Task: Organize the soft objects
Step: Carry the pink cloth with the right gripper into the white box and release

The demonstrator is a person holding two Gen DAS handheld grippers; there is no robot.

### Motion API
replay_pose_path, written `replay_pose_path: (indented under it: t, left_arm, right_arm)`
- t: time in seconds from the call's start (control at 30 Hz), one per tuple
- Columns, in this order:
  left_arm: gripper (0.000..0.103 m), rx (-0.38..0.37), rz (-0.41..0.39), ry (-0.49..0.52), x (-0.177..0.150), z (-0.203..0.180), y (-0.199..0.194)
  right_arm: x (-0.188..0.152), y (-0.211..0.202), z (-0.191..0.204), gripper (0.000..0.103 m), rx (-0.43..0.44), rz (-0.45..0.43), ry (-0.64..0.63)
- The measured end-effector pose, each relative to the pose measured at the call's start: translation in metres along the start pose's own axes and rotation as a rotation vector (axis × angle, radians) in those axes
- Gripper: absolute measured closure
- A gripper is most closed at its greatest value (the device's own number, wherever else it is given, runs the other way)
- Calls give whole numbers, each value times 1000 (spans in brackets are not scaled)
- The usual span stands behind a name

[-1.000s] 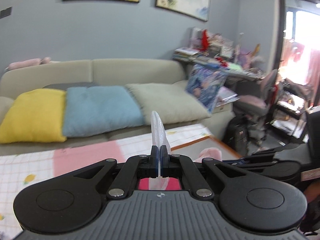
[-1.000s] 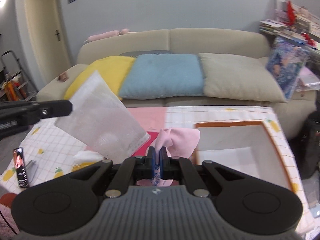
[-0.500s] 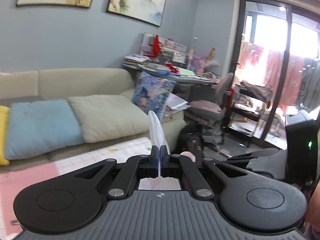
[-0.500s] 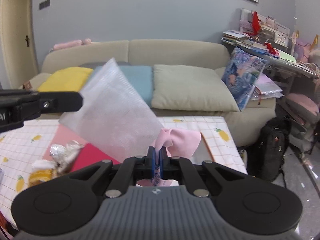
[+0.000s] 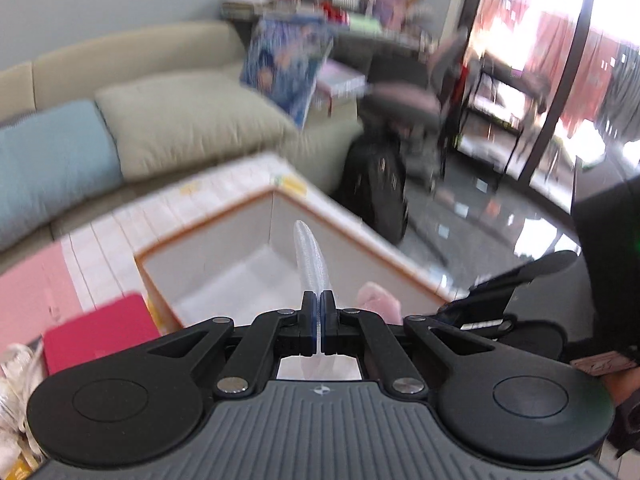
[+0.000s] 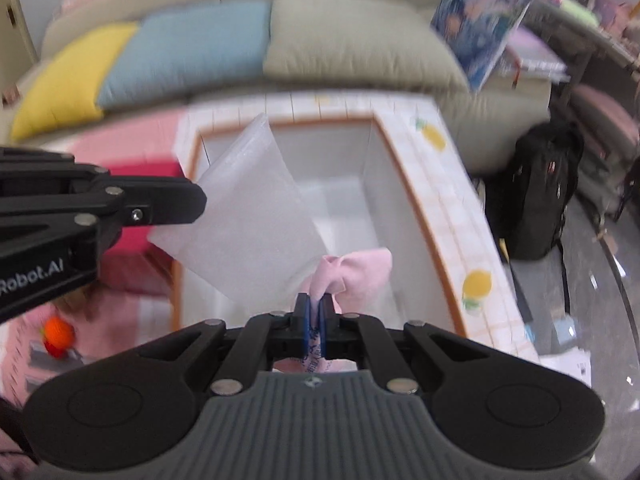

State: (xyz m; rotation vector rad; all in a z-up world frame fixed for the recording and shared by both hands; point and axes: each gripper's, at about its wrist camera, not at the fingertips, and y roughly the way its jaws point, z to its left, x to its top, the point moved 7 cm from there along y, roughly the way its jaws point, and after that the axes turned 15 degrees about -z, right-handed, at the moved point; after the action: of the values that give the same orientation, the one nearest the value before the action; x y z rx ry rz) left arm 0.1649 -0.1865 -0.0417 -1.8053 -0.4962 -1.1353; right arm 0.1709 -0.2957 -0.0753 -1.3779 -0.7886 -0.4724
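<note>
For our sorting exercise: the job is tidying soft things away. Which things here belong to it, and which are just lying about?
Part of the job:
- left gripper, shut on the foam sheet
- right gripper, shut on the pink cloth
- white box, open

Lying about:
- sofa cushions
- black backpack
- red book

2 matte black hand-held grippers, each seen from its own wrist camera.

The left hand-held gripper (image 5: 319, 312) has a grey ribbed housing at the bottom edge, 2 broad black rounded lobes with shallow circular recesses, angled black linkage bars joined by 4 silver round-headed pins, and 2 narrow fingers (image 5: 307, 320) faced with blue pads. The right hand-held gripper (image 6: 314, 316) has the same build: grey ribbed body with a small round emblem, black lobes, silver pins, blue-lined fingers (image 6: 301, 322). White lettering reading "Robot.AI" marks the side of the left one, where a small screw is visible.
</note>
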Motion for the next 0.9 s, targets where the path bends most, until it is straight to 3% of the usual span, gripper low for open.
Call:
replay_pose_path:
  t: [0.17,0.43,0.57,0.6,0.9]
  left_arm:
    - [102,-6,146,-27,-24,8,23]
    - [100,-3,281,-12,-44,13,36]
    - [95,33,334,-17,-50,20,39]
    - [95,41,332,-18,-50,22,38]
    - [56,35,256,-37,-34,28,22]
  right_arm:
    - [-17,19,0,101,1,69,-38]
    - [-30,35,2,99,21,147,-37]
    - [-34,40,6,93,40,190,-39]
    - [-35,41,7,88,46,197,-44]
    - [-28,32,9,61,15,182,-88]
